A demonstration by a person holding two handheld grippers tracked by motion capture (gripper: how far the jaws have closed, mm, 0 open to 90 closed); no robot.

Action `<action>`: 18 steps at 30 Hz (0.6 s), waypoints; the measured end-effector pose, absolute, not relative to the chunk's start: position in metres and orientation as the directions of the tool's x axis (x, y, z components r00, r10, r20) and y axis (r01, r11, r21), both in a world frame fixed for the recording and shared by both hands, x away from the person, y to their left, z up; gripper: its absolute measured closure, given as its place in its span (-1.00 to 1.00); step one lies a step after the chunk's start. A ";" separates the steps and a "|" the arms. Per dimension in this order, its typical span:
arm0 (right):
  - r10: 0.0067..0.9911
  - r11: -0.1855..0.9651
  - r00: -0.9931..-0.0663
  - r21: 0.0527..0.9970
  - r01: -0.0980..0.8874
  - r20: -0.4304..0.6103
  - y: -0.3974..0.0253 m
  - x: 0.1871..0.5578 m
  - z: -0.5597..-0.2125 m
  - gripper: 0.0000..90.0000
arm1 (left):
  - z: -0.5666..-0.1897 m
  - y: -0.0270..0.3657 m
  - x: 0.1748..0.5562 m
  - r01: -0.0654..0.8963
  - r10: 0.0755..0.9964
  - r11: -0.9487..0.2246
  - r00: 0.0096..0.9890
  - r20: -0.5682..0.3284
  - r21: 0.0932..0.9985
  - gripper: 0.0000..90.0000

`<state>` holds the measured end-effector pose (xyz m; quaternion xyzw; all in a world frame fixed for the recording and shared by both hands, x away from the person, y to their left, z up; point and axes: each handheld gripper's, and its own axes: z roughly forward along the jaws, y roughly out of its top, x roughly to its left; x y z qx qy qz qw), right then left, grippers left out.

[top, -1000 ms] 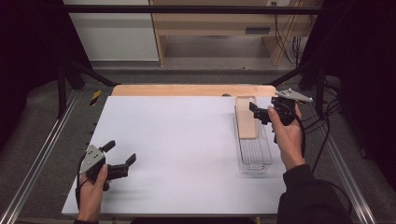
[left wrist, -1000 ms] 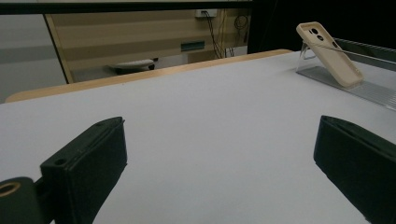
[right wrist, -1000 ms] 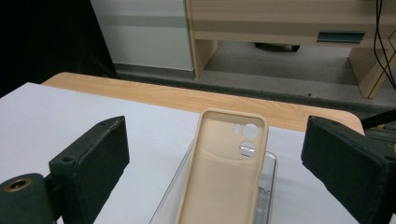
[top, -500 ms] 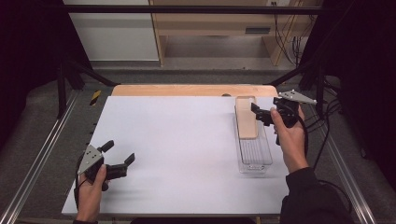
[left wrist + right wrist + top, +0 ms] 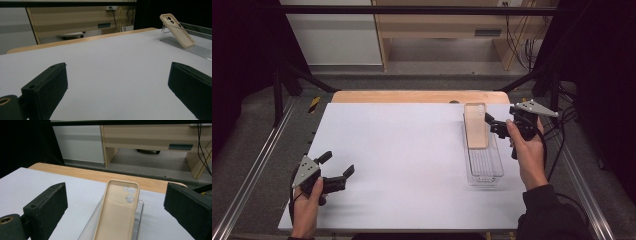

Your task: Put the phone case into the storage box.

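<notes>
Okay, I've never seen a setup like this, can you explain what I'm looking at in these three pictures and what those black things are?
A person sits at a white table holding a hand-operated claw in each hand. The high view looks down from above: the left claw rests near the table's front left corner, the right claw is raised at the right. The other two pictures come from small cameras riding on the claws, so the black blocks at the bottom are each claw's own two jaws. On the table lies a clear tray with a beige phone case leaning in its far end. Both claws are open and hold nothing; the right one points at the case.
</notes>
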<state>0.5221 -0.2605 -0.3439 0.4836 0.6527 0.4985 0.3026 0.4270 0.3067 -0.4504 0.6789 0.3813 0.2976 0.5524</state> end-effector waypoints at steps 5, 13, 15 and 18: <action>0.928 0.041 -0.365 0.951 0.305 0.077 -0.262 0.515 -0.346 -0.89 | -0.450 0.307 0.427 0.188 0.844 -0.101 0.536 -0.016 0.977 -0.95; 0.921 0.036 -0.385 0.975 0.218 0.052 -0.266 0.503 -0.351 -0.89 | -0.451 0.308 0.425 0.188 0.843 -0.105 0.538 -0.013 0.977 -0.95; 0.923 0.036 -0.384 0.980 0.197 0.043 -0.267 0.500 -0.353 -0.89 | -0.450 0.308 0.425 0.188 0.842 -0.104 0.540 -0.014 0.977 -0.96; 0.922 0.036 -0.387 0.986 0.165 0.031 -0.271 0.492 -0.357 -0.90 | -0.450 0.307 0.424 0.186 0.840 -0.105 0.542 -0.013 0.977 -0.96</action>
